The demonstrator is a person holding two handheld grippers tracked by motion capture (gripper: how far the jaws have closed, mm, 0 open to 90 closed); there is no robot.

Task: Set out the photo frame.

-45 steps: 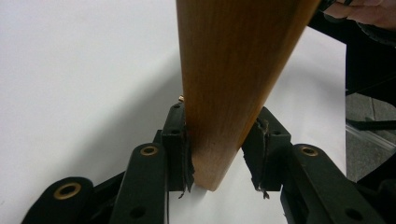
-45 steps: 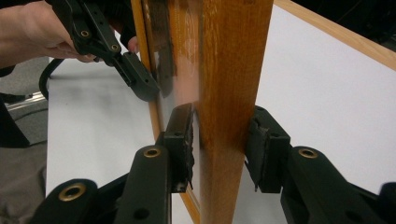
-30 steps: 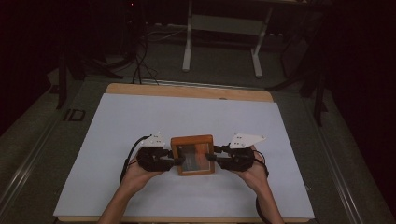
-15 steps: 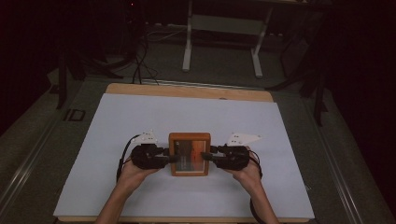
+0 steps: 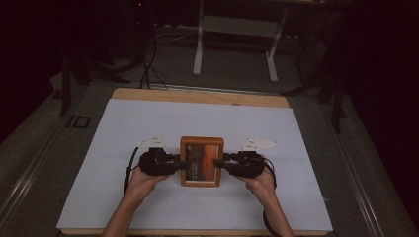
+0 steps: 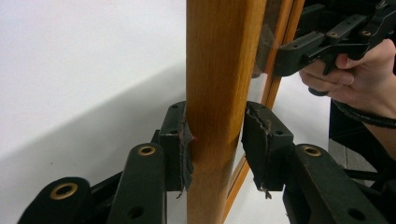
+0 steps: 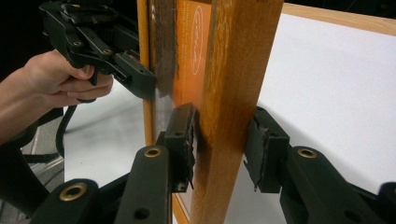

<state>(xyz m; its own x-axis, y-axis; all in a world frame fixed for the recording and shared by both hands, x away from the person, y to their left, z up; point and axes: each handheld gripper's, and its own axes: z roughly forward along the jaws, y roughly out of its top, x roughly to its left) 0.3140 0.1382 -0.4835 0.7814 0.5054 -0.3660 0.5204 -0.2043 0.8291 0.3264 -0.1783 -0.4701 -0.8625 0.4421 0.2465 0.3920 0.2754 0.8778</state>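
Wooden picture frame [image 5: 201, 161], glass front, orange print; left gripper [image 5: 179, 163], right gripper [image 5: 221, 163] jaws clamped on opposite sides.

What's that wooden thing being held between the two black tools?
On the white sheet covering the table, near the person's edge, lies a small wooden picture frame. The left gripper and right gripper clamp opposite sides; its orange picture marks it.
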